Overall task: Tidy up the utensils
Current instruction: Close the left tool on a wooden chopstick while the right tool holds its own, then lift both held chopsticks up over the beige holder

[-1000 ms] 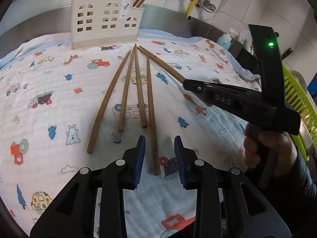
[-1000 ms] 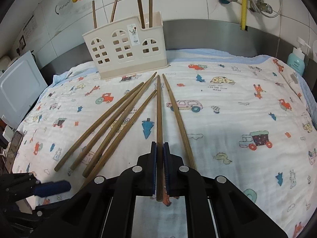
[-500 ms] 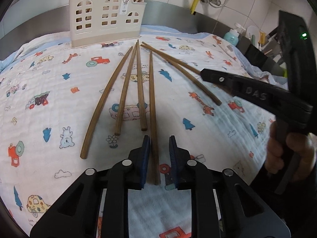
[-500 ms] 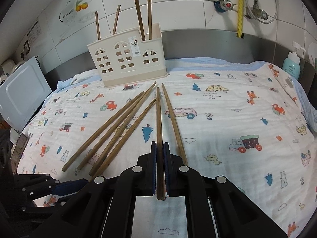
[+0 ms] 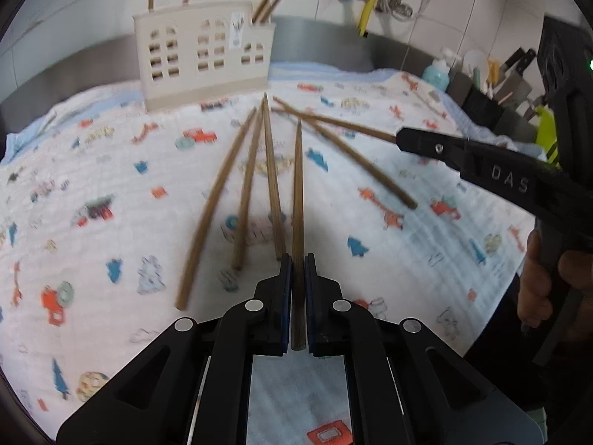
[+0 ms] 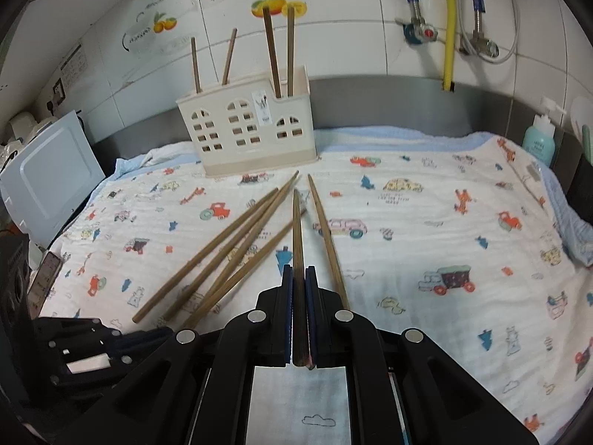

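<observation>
Each gripper is clamped on one chopstick — the left gripper and the right gripper alike. Lift both level, then lower the tips slowly into the holder — avoid the chopsticks already standing there.

Home kitchen, tiled wall, water valves, knife block, soap bottle

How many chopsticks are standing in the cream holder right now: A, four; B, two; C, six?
A: in the right wrist view, four chopsticks stand in the cream holder, a pair at its left end and a pair at its right end.
</observation>
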